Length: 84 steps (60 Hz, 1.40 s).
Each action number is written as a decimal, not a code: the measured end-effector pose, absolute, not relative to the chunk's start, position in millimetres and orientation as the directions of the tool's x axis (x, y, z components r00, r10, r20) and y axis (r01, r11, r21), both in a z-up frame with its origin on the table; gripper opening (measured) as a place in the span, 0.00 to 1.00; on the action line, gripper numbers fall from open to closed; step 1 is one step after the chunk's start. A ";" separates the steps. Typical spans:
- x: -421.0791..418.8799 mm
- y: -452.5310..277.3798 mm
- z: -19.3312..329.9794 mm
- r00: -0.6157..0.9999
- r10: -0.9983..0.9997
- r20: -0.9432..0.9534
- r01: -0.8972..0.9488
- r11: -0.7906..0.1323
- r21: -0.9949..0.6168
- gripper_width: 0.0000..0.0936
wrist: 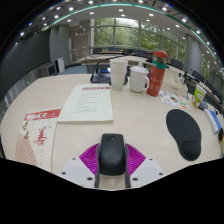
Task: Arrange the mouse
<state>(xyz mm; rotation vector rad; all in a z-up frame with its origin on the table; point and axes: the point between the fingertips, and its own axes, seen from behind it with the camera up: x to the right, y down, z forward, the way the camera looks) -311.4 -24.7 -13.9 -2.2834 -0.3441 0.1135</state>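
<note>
A black computer mouse (112, 152) sits between my gripper's (112, 163) two fingers, its front pointing away from me. Both magenta pads (90, 158) press against its sides, so the gripper is shut on it. The mouse is held just above the pale wooden table (135, 115). A black oval mouse pad (184, 132) lies on the table ahead and to the right of the fingers.
An open booklet (88, 102) lies ahead to the left, and a red-and-white leaflet (37, 135) nearer on the left. White mugs (138, 78), a paper cup (118, 73) and an orange bottle (157, 72) stand beyond. Small items crowd the right side.
</note>
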 end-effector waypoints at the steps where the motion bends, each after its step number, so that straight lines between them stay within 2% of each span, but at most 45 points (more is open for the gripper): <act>1: -310.7 -24.4 -12.2 0.959 0.283 0.031 0.212 -0.635 -0.743 0.36; 9: -307.8 -22.0 20.4 0.954 0.299 -0.008 0.183 -0.606 -0.774 0.33; 21: -257.4 10.3 132.4 0.966 0.251 -0.058 0.073 -0.481 -0.874 0.33; 25: -222.4 31.0 159.5 0.975 0.214 -0.058 0.045 -0.444 -0.895 0.33; 29: -184.1 53.0 172.2 0.983 0.175 -0.047 0.031 -0.422 -0.906 0.33; 36: -123.2 87.2 153.4 0.993 0.114 -0.017 0.035 -0.442 -0.896 0.33; 48: -62.3 112.9 54.5 0.994 0.092 0.054 0.096 -0.553 -0.827 0.33; 55: -50.9 114.1 18.1 0.995 0.095 0.036 0.086 -0.599 -0.796 0.33; 63: -50.2 108.8 -11.6 0.996 0.080 -0.042 0.022 -0.668 -0.744 0.47; 68: -47.9 109.0 -9.1 0.996 0.070 -0.064 -0.002 -0.661 -0.751 0.55; 70: -48.9 107.0 -8.1 0.995 0.068 -0.072 -0.009 -0.667 -0.745 0.65; 73: -49.5 101.6 -7.3 0.995 0.072 -0.073 -0.004 -0.678 -0.735 0.91; 84: -40.6 65.1 40.4 0.999 0.042 0.001 0.028 -0.647 -0.762 0.92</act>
